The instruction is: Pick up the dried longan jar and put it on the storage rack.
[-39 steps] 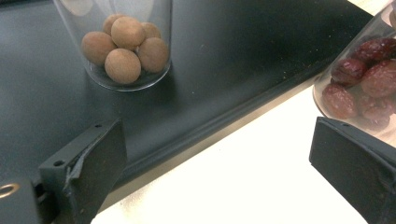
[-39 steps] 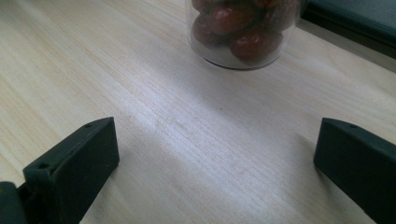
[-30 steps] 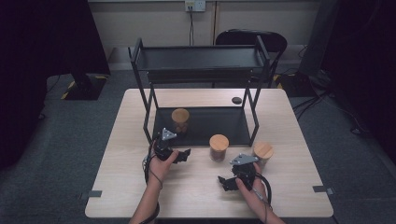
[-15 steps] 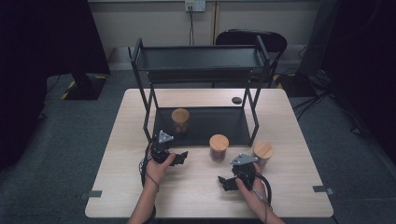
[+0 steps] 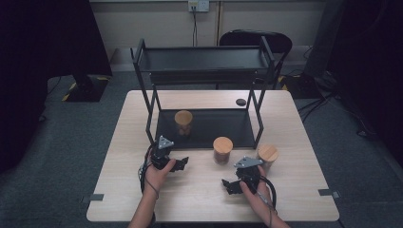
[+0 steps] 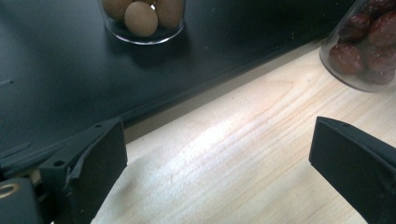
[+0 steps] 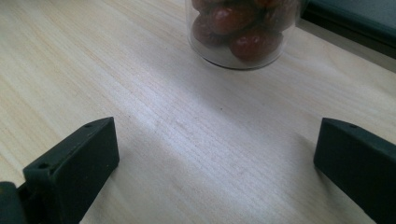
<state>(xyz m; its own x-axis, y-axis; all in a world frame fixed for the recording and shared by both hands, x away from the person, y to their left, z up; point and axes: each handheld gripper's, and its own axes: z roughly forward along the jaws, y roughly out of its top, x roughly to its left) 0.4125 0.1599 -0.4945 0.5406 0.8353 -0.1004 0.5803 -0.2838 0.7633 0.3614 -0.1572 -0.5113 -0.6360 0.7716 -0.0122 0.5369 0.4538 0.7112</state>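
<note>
Nearest the person, the right gripper (image 5: 231, 184) is held low over the wooden table (image 5: 199, 194), its jaws spread wide with nothing between them. A little farther in, the left gripper (image 5: 183, 163) is likewise held wide open and empty. Beyond both, the jar of red dates (image 5: 222, 150) is seen standing on the table just in front of the black shelf rack (image 5: 204, 64), while the jar of brown balls (image 5: 183, 122) is set on the rack's lower tray.

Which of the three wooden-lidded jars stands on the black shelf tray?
The jar of pale round balls; the two others stand on the wooden table.
</note>
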